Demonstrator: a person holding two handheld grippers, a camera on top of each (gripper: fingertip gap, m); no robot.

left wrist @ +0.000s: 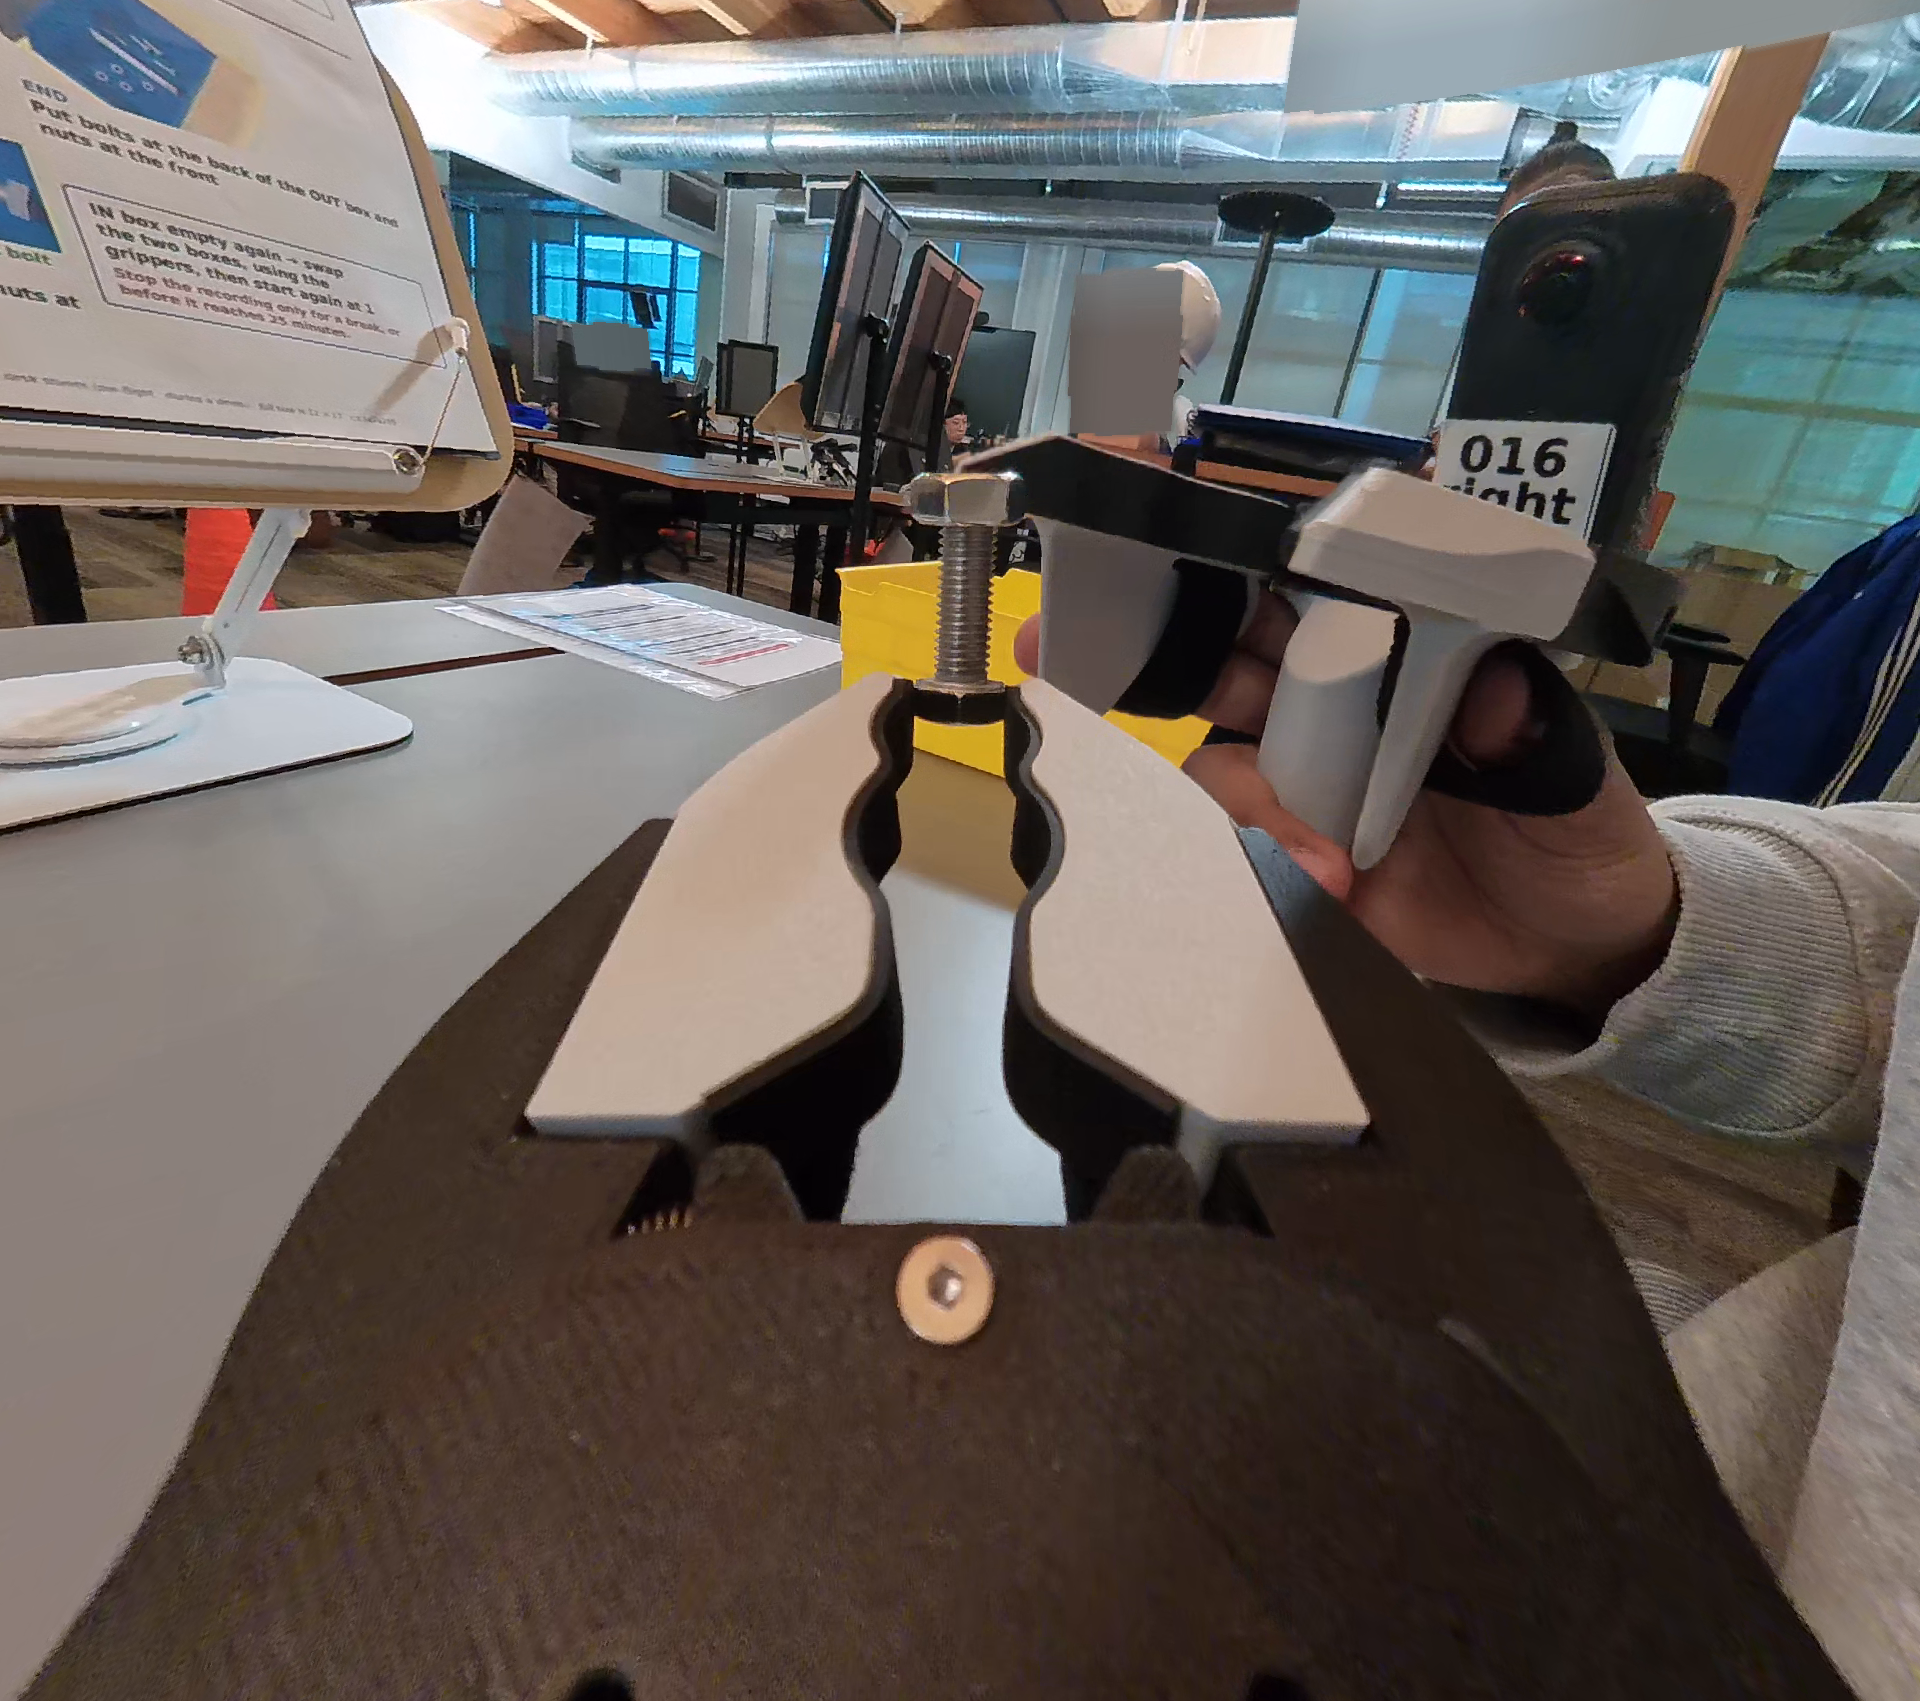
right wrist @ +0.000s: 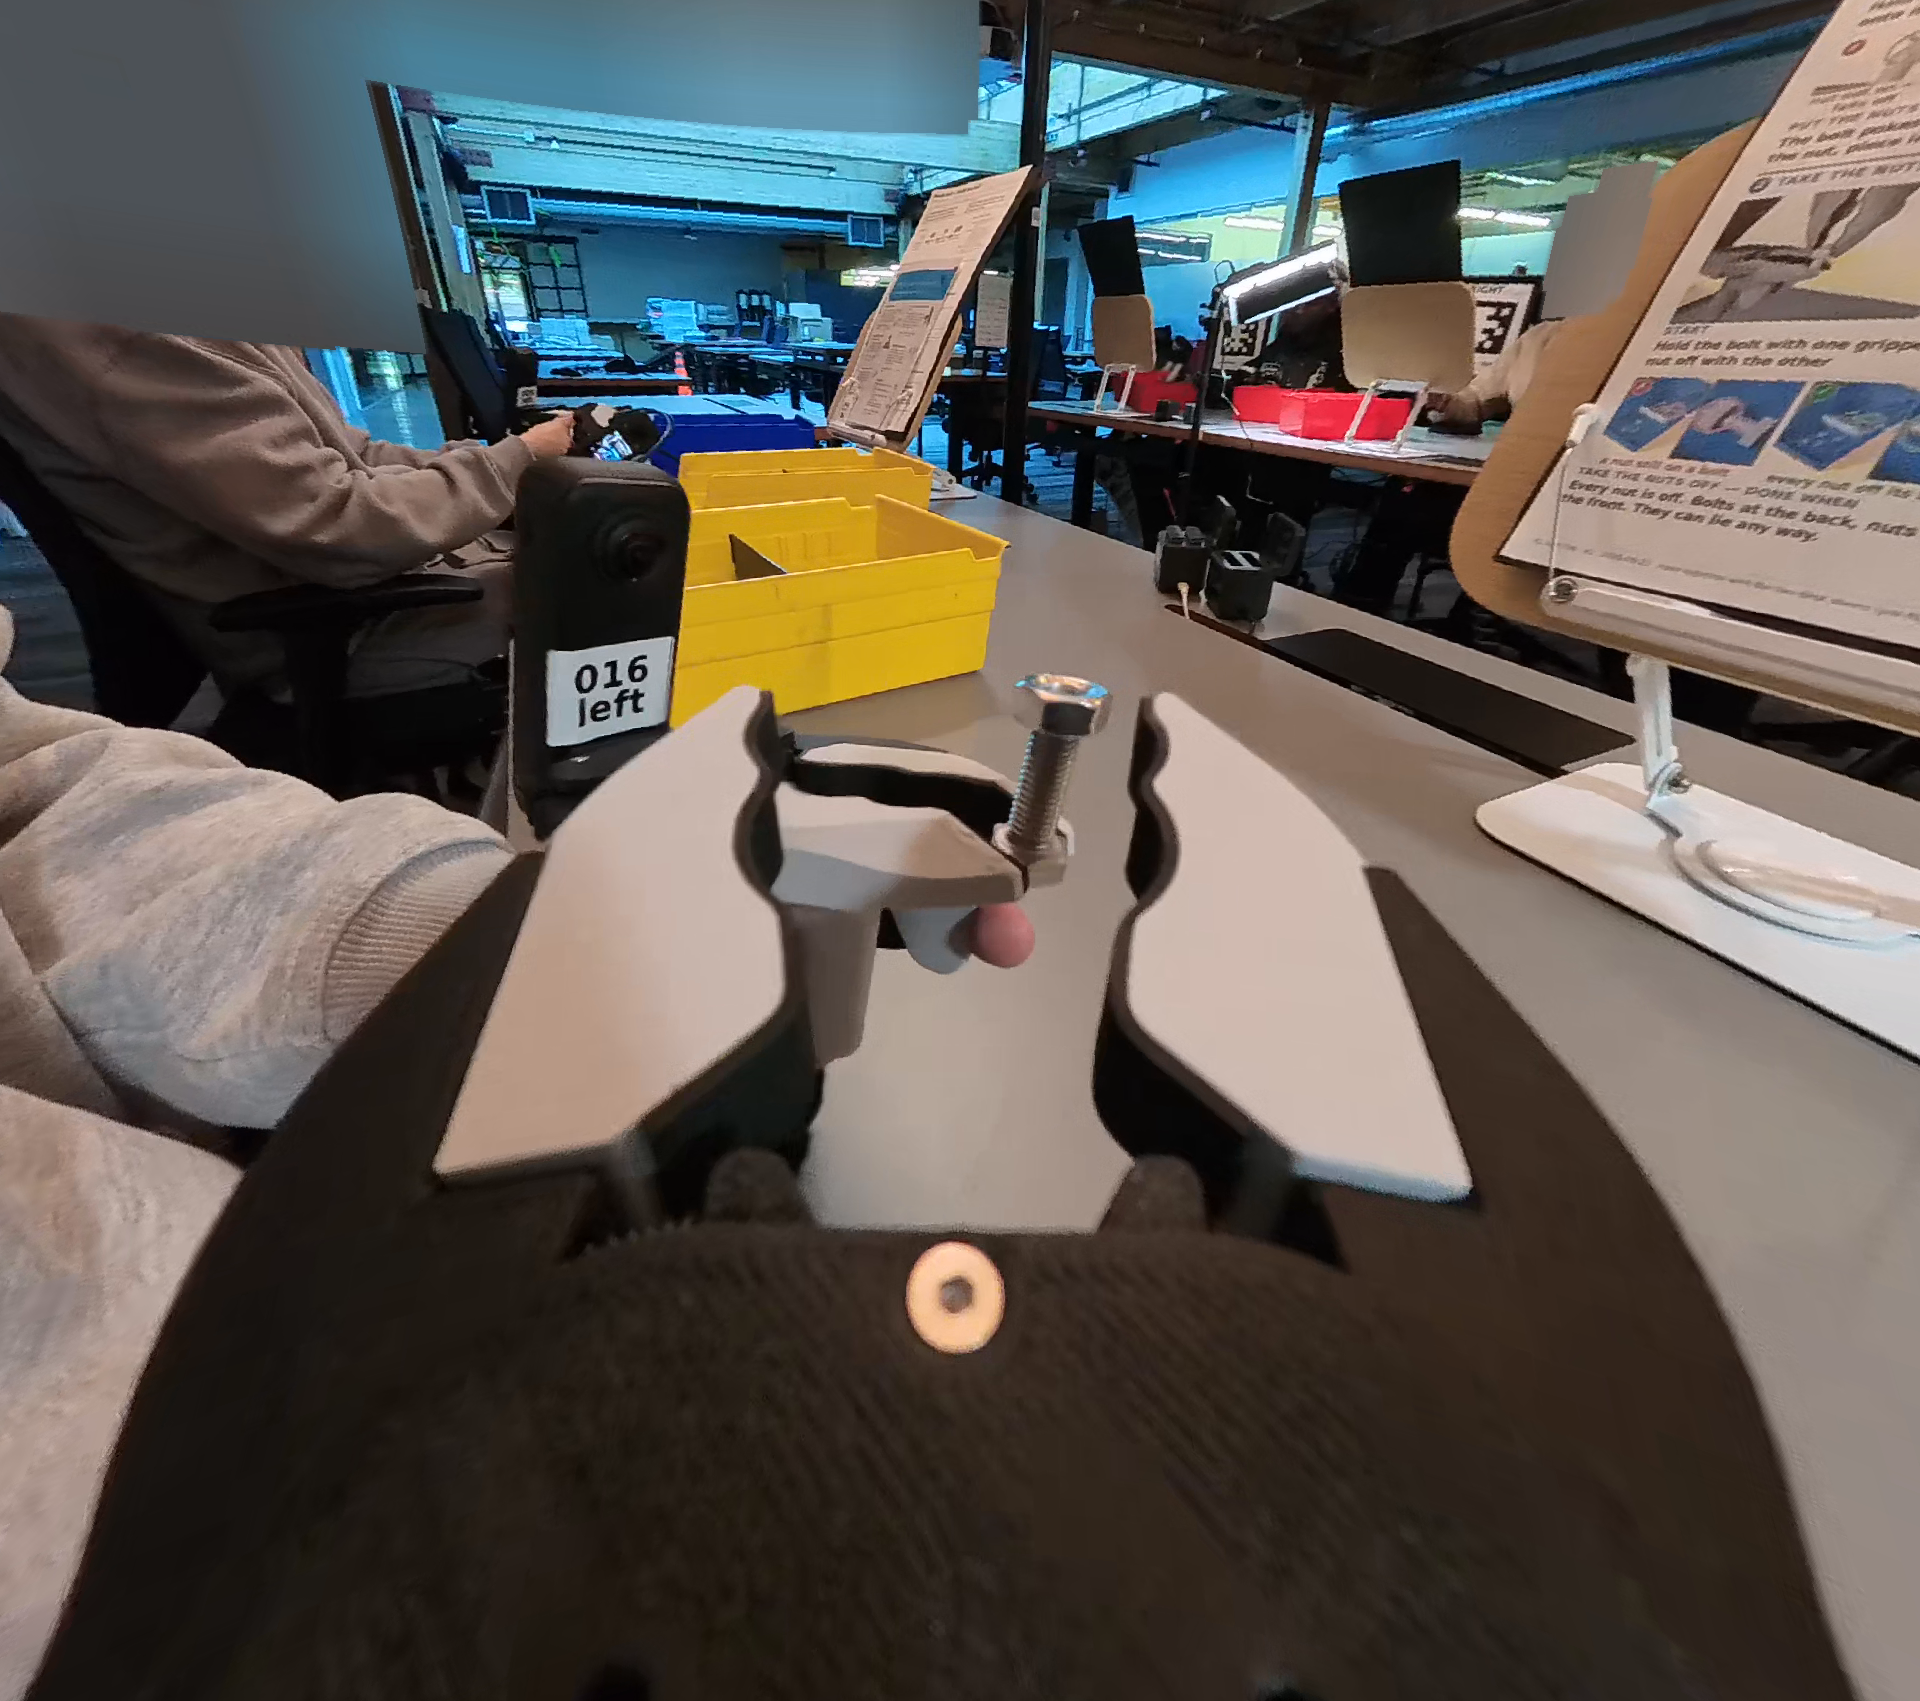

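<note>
The left gripper pinches the nut at the foot of an upright bolt above the bench near the yellow bin, while the right gripper stands spread around the bolt, nut not yet off.

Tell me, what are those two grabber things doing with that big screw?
A person holds a grabber in each hand above a grey table. The left gripper is shut on the nut at the bottom of a silver bolt, holding it upright. The right gripper is open, its tips on either side of the bolt's head, not squeezing it. Yellow bins sit behind them, and a paper stand is off to one side.
</note>
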